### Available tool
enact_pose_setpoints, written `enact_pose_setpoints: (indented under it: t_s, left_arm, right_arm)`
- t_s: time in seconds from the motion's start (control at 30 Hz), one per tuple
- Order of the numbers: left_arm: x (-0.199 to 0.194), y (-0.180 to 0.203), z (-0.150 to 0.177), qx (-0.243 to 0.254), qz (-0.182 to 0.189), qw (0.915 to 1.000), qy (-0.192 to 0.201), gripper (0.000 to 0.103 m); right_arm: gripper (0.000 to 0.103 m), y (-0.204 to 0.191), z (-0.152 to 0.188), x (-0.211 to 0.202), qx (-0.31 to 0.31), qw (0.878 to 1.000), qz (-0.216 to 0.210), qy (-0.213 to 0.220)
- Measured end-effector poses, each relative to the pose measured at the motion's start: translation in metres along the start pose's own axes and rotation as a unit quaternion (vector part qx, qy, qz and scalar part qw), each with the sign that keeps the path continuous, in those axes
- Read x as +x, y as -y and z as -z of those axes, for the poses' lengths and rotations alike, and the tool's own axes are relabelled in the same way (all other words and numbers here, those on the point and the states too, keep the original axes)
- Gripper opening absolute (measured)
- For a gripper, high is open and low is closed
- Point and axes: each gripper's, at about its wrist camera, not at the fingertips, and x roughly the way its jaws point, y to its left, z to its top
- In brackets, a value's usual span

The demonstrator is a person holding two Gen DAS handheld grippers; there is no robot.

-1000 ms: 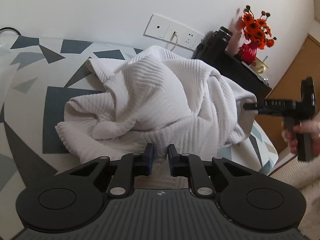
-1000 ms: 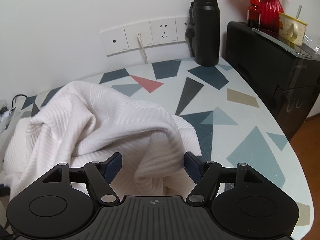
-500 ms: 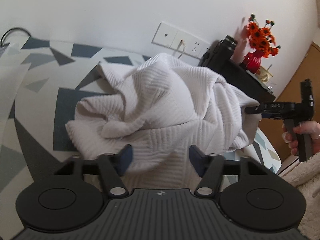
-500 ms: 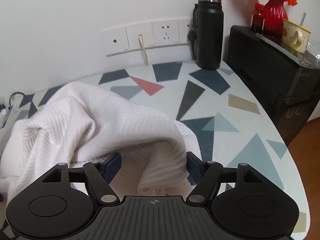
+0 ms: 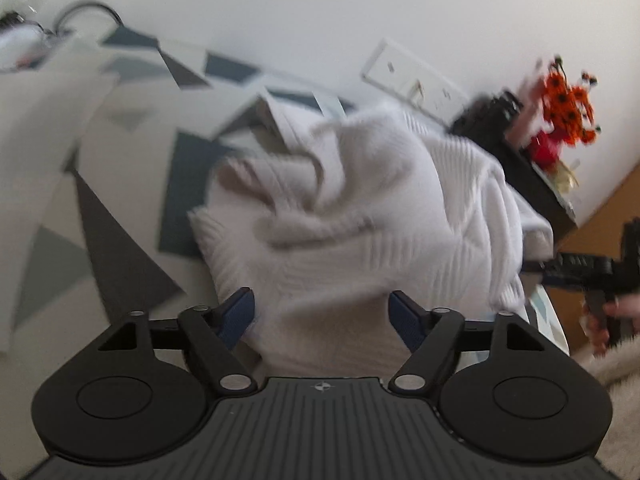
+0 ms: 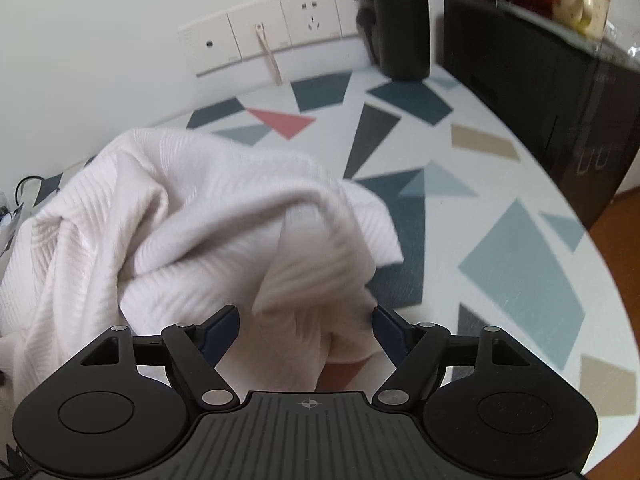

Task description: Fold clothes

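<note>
A crumpled white ribbed garment (image 5: 380,208) lies heaped on the table with the geometric pattern (image 5: 120,208). My left gripper (image 5: 320,314) is at the heap's near edge. Its jaws are closing with a fold of the cloth between them, and the pads do not visibly pinch it. My right gripper (image 6: 304,326) is low over the garment (image 6: 180,208) at its right end. Its jaws are opening, with a hanging fold between them. In the left wrist view the right gripper (image 5: 580,272) shows at the far right, held by a hand (image 5: 616,312). The left wrist view is blurred.
At the back stand a black bottle (image 6: 400,20) and a row of wall sockets (image 6: 280,32) with a cable plugged in. A black cabinet (image 6: 540,80) on the right carries a red vase (image 5: 548,152) and a mug (image 6: 580,4). The table (image 6: 500,240) curves away at its right edge.
The left gripper went from shut on the cloth to wide apart, then narrowed a little, and it shifted and rolled. The right gripper sank closer to the garment with its jaws slightly wider.
</note>
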Motion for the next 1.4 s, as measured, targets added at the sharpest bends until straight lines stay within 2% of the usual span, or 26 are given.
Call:
enact_pose_setpoints:
  t_s: [0.03, 0.07, 0.1, 0.13, 0.17, 0.27, 0.37, 0.4, 0.47, 0.5, 0.57, 0.6, 0.67, 0.73, 0.77, 0.83, 0.87, 0.9, 0.97, 1.03, 1.13, 1.23, 1.3, 1.4]
  left_arm:
    - [0.003, 0.002, 0.001, 0.006, 0.008, 0.9999, -0.013, 0.031]
    - [0.006, 0.004, 0.001, 0.011, 0.017, 0.9995, -0.026, 0.026]
    - [0.006, 0.007, 0.001, 0.023, 0.016, 0.9992, -0.027, 0.019]
    - [0.004, 0.011, 0.0, 0.038, 0.011, 0.999, -0.022, 0.015]
    - [0.0, 0.014, -0.002, 0.052, 0.004, 0.9986, -0.011, 0.014]
    - [-0.023, 0.02, -0.016, 0.071, -0.018, 0.9959, 0.054, 0.011]
    - [-0.049, 0.019, -0.036, 0.065, -0.046, 0.9889, 0.126, 0.009]
    - [-0.06, 0.02, -0.043, 0.059, -0.06, 0.9837, 0.159, 0.005]
    - [-0.083, 0.021, -0.057, 0.045, -0.083, 0.9693, 0.227, 0.004]
    - [-0.091, 0.019, -0.062, 0.036, -0.086, 0.9642, 0.248, 0.004]
    - [-0.098, 0.013, -0.073, 0.022, -0.085, 0.9635, 0.253, 0.004]
    - [-0.097, 0.011, -0.076, 0.021, -0.088, 0.9654, 0.245, 0.004]
    - [-0.089, 0.011, -0.076, 0.024, -0.092, 0.9719, 0.216, 0.01]
    - [-0.078, 0.014, -0.068, 0.02, -0.082, 0.9803, 0.179, 0.032]
    - [-0.073, 0.016, -0.063, 0.02, -0.076, 0.983, 0.166, 0.04]
    - [-0.063, 0.024, -0.05, 0.025, -0.082, 0.9854, 0.147, 0.07]
    - [-0.059, 0.027, -0.044, 0.029, -0.09, 0.9857, 0.139, 0.074]
    - [-0.054, 0.029, -0.039, 0.033, -0.094, 0.9863, 0.131, 0.078]
    - [-0.046, 0.035, -0.032, 0.033, -0.096, 0.9882, 0.115, 0.081]
    - [-0.04, 0.039, -0.032, 0.032, -0.103, 0.9887, 0.104, 0.089]
    - [-0.037, 0.046, -0.042, 0.032, -0.102, 0.9886, 0.106, 0.091]
    - [-0.035, 0.053, -0.054, 0.028, -0.098, 0.9882, 0.114, 0.095]
    - [-0.03, 0.058, -0.058, 0.033, -0.097, 0.9895, 0.103, 0.095]
    - [-0.024, 0.068, -0.054, 0.055, -0.092, 0.9908, 0.083, 0.095]
  right_arm:
    - [0.07, 0.001, 0.001, 0.003, 0.004, 1.0, -0.001, -0.002]
    - [0.067, 0.003, 0.001, 0.005, 0.012, 1.0, -0.006, -0.004]
    - [0.052, 0.005, -0.001, 0.005, 0.018, 1.0, -0.012, -0.002]
    - [0.034, 0.007, -0.002, 0.005, 0.024, 1.0, -0.017, 0.001]
    - [0.03, 0.008, -0.004, 0.003, 0.023, 1.0, -0.019, 0.009]
    - [0.014, 0.009, -0.013, -0.009, 0.01, 0.999, -0.013, 0.052]
    - [0.009, 0.008, -0.027, -0.019, 0.012, 0.995, -0.002, 0.1]
    - [0.009, 0.007, -0.033, -0.022, 0.016, 0.993, -0.005, 0.114]
    - [0.008, 0.003, -0.045, -0.027, 0.023, 0.99, -0.015, 0.141]
    - [0.008, 0.0, -0.05, -0.03, 0.023, 0.988, -0.023, 0.154]
    - [0.008, -0.008, -0.059, -0.029, 0.019, 0.986, -0.036, 0.162]
    - [0.009, -0.012, -0.063, -0.026, 0.017, 0.986, -0.035, 0.16]
    - [0.019, -0.017, -0.069, -0.017, 0.017, 0.989, -0.027, 0.143]
    - [0.044, -0.019, -0.071, -0.011, 0.022, 0.992, -0.02, 0.123]
    - [0.047, -0.022, -0.069, -0.011, 0.019, 0.992, -0.014, 0.12]
    - [0.062, -0.026, -0.063, -0.014, 0.003, 0.993, 0.005, 0.121]
    - [0.067, -0.027, -0.062, -0.017, -0.009, 0.992, 0.02, 0.123]
    - [0.074, -0.028, -0.06, -0.02, -0.021, 0.991, 0.035, 0.124]
    - [0.079, -0.027, -0.057, -0.029, -0.031, 0.989, 0.063, 0.128]
    - [0.089, -0.024, -0.057, -0.044, -0.027, 0.987, 0.083, 0.138]
    - [0.102, -0.021, -0.058, -0.073, -0.02, 0.98, 0.108, 0.167]
    - [0.102, -0.021, -0.063, -0.103, -0.026, 0.973, 0.102, 0.204]
    - [0.102, -0.02, -0.068, -0.119, -0.027, 0.97, 0.099, 0.221]
    - [0.102, -0.019, -0.074, -0.129, -0.038, 0.969, 0.092, 0.224]
